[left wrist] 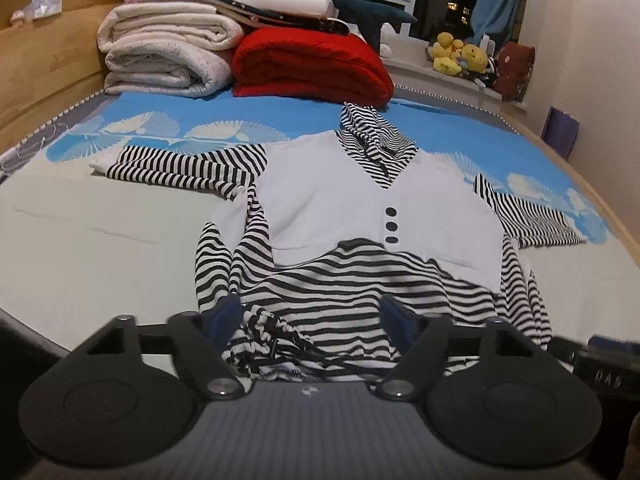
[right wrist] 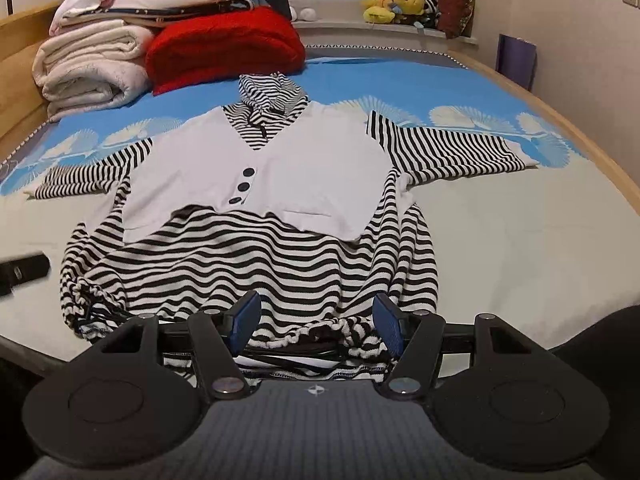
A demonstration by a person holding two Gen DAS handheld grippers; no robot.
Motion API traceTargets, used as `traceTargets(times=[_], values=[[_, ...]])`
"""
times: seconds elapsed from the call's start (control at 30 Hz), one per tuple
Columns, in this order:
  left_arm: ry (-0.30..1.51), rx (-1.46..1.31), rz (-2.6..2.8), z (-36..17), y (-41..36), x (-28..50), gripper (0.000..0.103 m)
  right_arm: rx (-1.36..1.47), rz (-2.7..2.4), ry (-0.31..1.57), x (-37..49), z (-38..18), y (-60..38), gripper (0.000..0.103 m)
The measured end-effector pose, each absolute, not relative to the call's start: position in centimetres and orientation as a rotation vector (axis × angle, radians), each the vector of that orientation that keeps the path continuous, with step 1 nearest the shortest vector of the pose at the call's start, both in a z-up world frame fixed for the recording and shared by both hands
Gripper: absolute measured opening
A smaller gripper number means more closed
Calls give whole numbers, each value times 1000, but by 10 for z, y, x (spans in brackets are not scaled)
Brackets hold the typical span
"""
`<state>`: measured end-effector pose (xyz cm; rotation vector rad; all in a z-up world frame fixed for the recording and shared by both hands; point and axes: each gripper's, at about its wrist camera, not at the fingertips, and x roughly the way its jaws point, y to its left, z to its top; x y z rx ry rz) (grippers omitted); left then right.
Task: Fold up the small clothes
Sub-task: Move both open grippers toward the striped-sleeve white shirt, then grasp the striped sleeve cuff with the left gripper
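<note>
A striped top [left wrist: 360,280] lies flat on the bed [left wrist: 100,220], front side up. It has black and white stripes, a white vest part [left wrist: 328,192] on the chest and three dark buttons [left wrist: 391,225] down the middle. Its hood [left wrist: 372,132] points to the far end of the bed. One sleeve [left wrist: 180,168] goes out to the left and the other sleeve [right wrist: 448,148] goes out to the right.

The bottom edge of the top is bunched up at the near edge of the bed, and both grippers are there. The left gripper [left wrist: 310,320] is at the left part of the hem. Its blue fingers [left wrist: 224,314] are apart, with crinkled striped cloth between them. I cannot tell if they press on it. The right gripper [right wrist: 316,326] is at the right part of the hem. Its blue fingers [right wrist: 246,320] are apart too, and the gathered hem sits between them.

At the far end of the bed is a red blanket [left wrist: 308,64], just beside a pile of cream blankets [left wrist: 160,52]. Yellow toys [left wrist: 456,52] sit on the window ledge
</note>
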<state>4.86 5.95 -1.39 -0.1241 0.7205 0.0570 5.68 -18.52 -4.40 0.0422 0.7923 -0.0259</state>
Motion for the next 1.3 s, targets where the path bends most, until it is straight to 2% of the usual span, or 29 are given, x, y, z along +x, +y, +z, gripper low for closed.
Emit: traceTargets(times=[0.1,0.27,0.43,0.5,0.57,0.63,0.67,0.83,0.87,0.93,1.03,1.1,1.17,1.2,1.3], values=[[721,-124,33,-10,63,57,59,55,-22,830,62,-47,-186,64],[717,-57,24,-2,66,77,59,65,1,899,72,-56,-183,64],[708,-36,30,2,88,117,59,80,22,891,81,-53,-181,64],[700,-44,45,4,106,141,54,81,30,859,86,-45,-182,63],[686,-51,79,4,126,165,44,81,43,822,96,-33,-185,49],[671,-74,132,3,152,195,40,87,72,795,110,-23,-186,29],[668,-102,161,-1,169,212,40,88,86,781,119,-18,-186,27],[674,-287,313,-35,257,274,40,49,161,702,179,8,-184,27],[684,-332,337,-43,274,283,40,36,189,691,193,11,-183,29],[684,-432,379,-60,310,297,40,-2,239,665,225,17,-180,38],[672,-531,459,-83,362,316,40,-61,277,633,274,15,-175,40],[654,-611,496,-98,394,325,45,-66,282,618,302,9,-171,40],[644,-676,525,-112,421,332,56,-24,261,601,324,-5,-169,40],[637,-708,546,-120,435,335,59,15,247,604,332,-15,-170,40],[611,-769,582,-135,465,347,64,98,203,731,349,-46,-166,40]])
